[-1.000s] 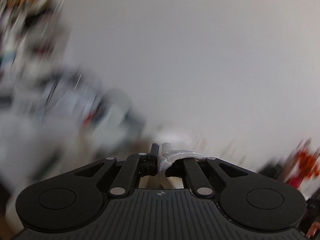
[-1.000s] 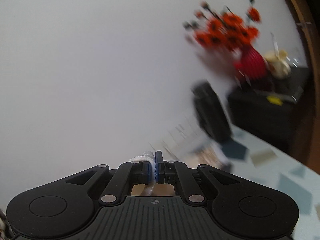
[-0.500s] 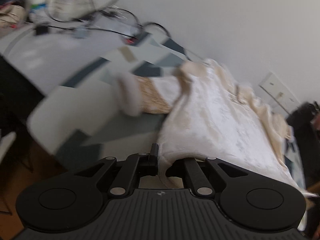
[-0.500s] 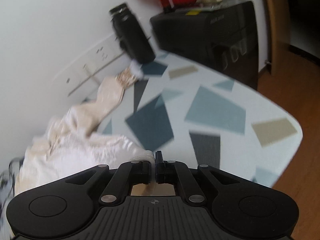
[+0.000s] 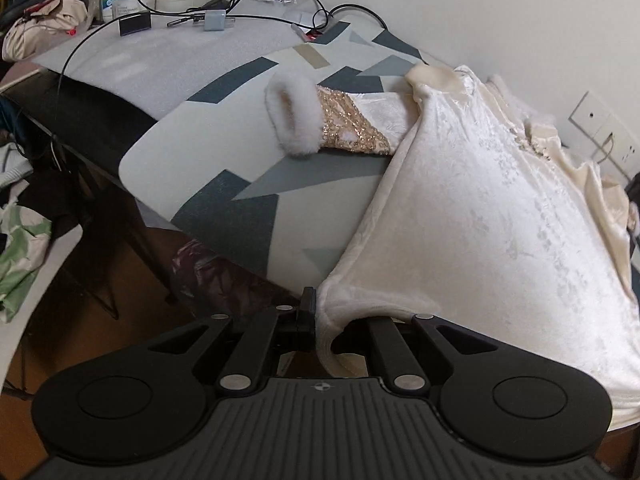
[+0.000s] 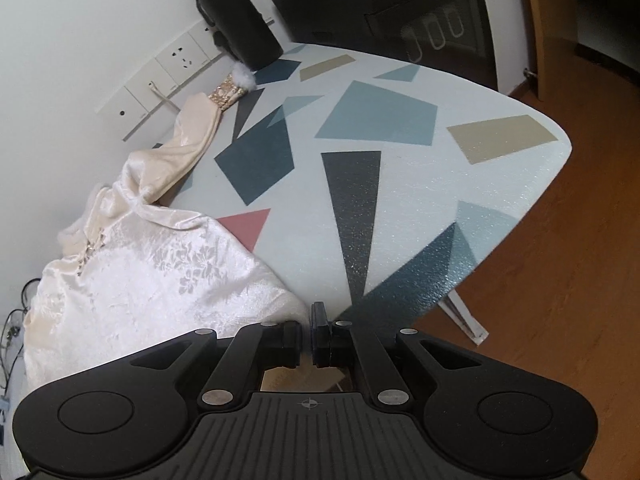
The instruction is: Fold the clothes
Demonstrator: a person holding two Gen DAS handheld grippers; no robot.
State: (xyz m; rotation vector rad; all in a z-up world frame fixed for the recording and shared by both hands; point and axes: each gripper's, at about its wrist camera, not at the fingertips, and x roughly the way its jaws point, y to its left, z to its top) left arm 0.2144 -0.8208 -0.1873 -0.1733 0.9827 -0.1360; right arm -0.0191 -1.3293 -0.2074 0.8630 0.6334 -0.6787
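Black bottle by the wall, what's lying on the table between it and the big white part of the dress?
The dress's cream sleeve, ending in a sequinned, fluffy cuff right beside the bottle, seen in the right wrist view.

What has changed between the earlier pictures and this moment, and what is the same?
Both cameras tipped down: a second ago they faced the white wall, now they look onto the patterned table. The cream dress came down with them and now lies spread on the table. Nothing was let go: the left gripper and the right gripper stay shut on its hem.
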